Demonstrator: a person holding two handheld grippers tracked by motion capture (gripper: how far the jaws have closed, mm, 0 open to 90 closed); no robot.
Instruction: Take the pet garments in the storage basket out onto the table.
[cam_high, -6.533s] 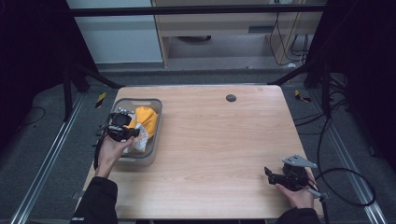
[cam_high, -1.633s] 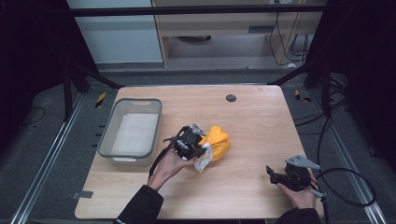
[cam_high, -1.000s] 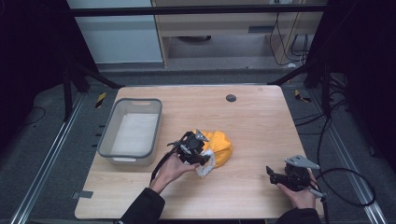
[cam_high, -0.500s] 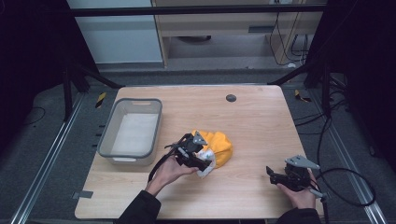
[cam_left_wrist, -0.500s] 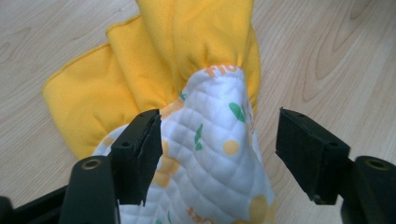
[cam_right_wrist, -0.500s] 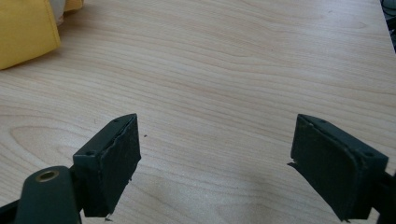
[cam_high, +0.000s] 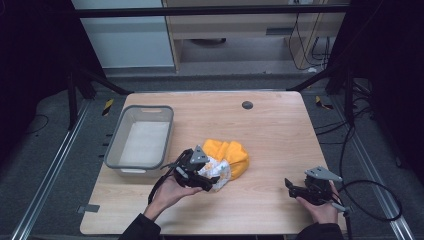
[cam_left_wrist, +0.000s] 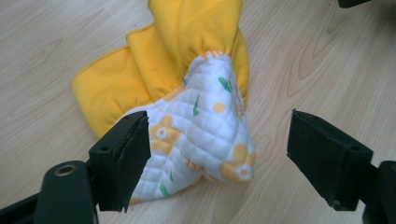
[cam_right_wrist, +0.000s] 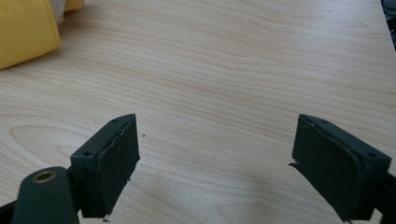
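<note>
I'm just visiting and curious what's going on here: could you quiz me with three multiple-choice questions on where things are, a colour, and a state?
1. Where does the quilted yellow and white flowered cloth lie?
A in the bin
B on the wooden table
C on the floor

2. What colour is the rectangular plastic bin?
A grey
B red
C blue

3. How do the jaws of the left gripper stand?
A shut on the cloth
B open around the cloth
C shut, off the cloth

Key: 1 B, the cloth rests on the tabletop beside the bin. 2 A, its walls are grey. 3 B, the jaws stand wide apart.
</note>
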